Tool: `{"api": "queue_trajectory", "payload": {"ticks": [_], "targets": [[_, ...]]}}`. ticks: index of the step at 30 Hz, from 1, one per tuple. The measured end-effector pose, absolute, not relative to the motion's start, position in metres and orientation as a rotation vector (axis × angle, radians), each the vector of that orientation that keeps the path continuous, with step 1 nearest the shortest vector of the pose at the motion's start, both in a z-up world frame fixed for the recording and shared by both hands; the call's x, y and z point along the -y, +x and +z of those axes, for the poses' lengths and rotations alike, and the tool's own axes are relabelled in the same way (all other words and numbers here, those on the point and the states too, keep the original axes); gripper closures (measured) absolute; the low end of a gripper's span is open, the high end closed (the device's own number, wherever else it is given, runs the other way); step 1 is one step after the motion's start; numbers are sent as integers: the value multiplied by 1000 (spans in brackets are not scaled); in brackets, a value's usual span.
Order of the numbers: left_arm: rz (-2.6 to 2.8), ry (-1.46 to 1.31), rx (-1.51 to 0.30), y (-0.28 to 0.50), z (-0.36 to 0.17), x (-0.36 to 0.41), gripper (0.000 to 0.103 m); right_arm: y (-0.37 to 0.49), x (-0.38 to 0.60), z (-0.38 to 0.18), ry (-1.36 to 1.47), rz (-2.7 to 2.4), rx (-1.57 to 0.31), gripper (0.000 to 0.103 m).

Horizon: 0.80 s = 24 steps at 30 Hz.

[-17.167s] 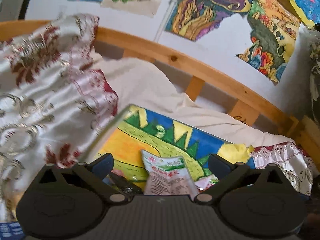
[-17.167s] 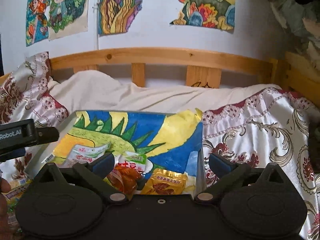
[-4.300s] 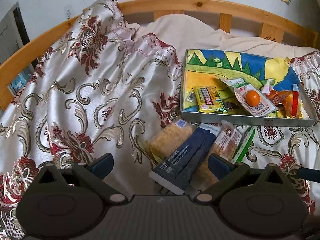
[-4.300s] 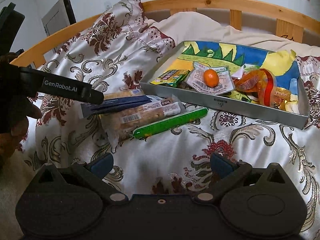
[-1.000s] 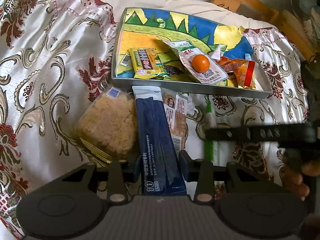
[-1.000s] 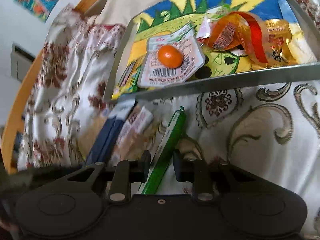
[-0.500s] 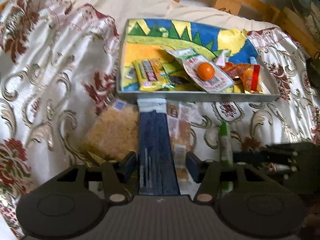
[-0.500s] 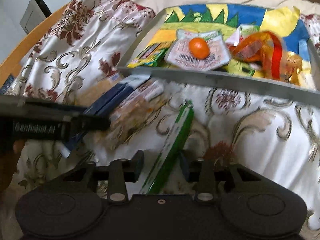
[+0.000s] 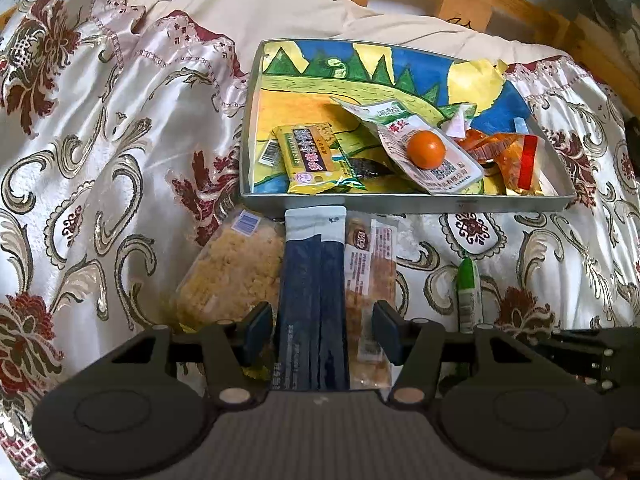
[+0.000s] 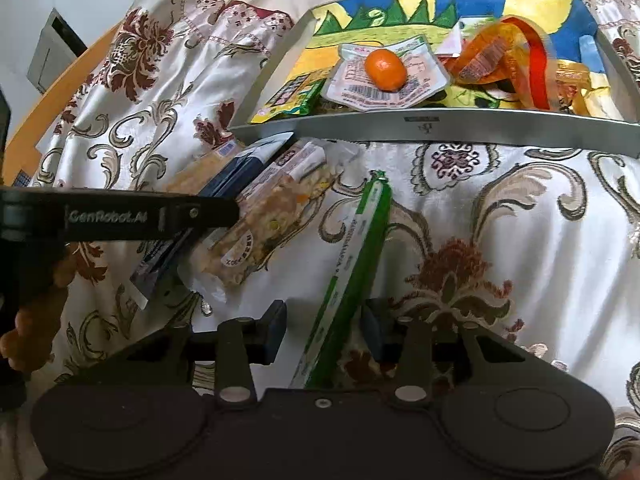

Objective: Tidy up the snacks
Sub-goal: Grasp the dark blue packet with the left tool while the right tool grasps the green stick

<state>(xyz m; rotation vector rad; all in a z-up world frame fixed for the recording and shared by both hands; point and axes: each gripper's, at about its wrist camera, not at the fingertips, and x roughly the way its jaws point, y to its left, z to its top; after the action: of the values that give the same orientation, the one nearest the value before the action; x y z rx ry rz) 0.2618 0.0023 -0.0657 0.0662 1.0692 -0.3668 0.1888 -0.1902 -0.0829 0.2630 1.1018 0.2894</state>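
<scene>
Bedspread (image 9: 120,160) bare left; tray (image 9: 400,202) rim abuts navy pkt (image 9: 312,280).

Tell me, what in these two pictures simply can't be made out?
- Near end of the dark blue packet, left wrist view: hidden under the left gripper.
- Lower end of the green stick, right wrist view: hidden behind the right gripper.
- Dark item under the yellow packet in the tray: mostly covered.
- Packet lettering: too small to read.

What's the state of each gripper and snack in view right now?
Left gripper: open, just widened, straddling dark blue long packet.
Right gripper: open, just widened, straddling green stick pack.
Both packs: flat on bedspread, outside grey metal tray.
Small orange fruit: resting on white pouch in tray.
</scene>
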Motion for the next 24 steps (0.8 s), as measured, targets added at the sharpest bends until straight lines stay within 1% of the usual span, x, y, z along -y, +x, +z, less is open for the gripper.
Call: {"api": "queue_trajectory", "payload": {"ticks": [3,5,7,9,10,14,24], "targets": [[-374,57,-1073,264,-67,-2,42,190,189,-85,272,291,-1087,59],[-380,45,-1079,265,-67,-3,46,191,189,-86,278,279,-1080,62],[-397,28,-1089,264,-67,-5,58,191,189,-87,278,271,-1075,67],[-422,1,-1104,264,-67,-7,62,191,190,-87,279,258,-1071,77],[-429,-10,-1110,264,-67,-7,63,191,191,-88,283,252,-1071,79],[-429,-8,-1101,261,-64,-6,66,190,191,-87,281,254,-1068,79],[-466,10,-1089,254,-64,-1,67,189,182,-82,209,283,-996,82]]}}
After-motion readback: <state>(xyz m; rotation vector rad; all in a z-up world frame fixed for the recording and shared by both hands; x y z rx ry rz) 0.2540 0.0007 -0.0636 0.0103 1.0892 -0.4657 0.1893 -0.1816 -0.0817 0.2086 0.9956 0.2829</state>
